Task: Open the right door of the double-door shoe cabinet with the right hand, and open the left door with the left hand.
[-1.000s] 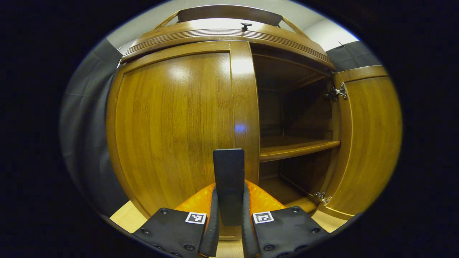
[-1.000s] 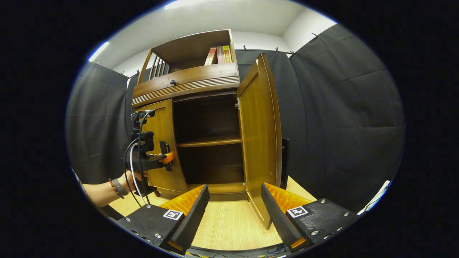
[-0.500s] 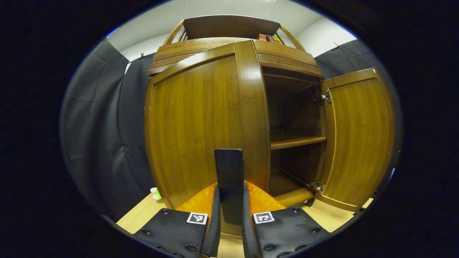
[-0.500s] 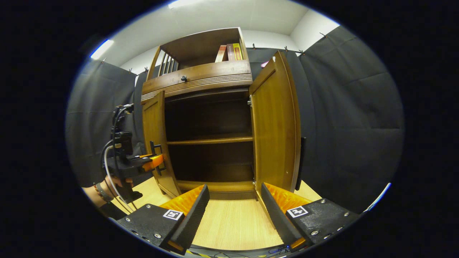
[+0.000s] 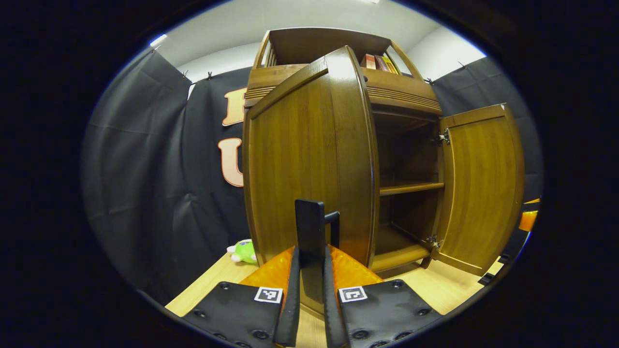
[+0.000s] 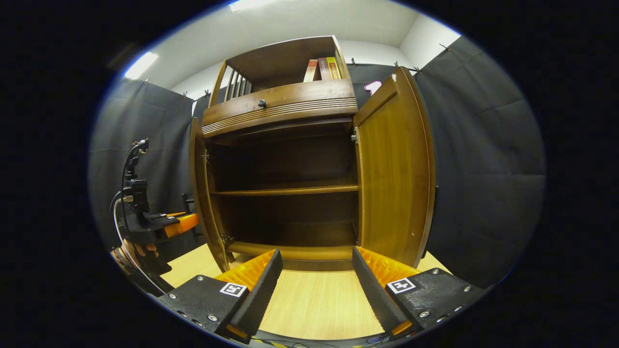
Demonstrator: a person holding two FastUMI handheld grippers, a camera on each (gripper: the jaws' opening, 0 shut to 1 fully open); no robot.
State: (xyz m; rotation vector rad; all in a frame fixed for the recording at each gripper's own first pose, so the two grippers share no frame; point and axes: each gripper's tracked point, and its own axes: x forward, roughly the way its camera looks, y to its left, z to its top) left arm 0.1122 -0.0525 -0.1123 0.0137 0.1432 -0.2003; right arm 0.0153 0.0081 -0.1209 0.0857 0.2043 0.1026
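Left door [image 5: 309,159] swung wider, its handle [image 5: 310,241] clamped between fingers [image 5: 292,299]

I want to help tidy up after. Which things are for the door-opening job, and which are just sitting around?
For the job:
- left door, swung open, its black handle pinched in the left claw
- right door, wide open
- right claw, open, holding nothing

Just sitting around:
- books on the cabinet's top shelf
- green plush toy on the floor
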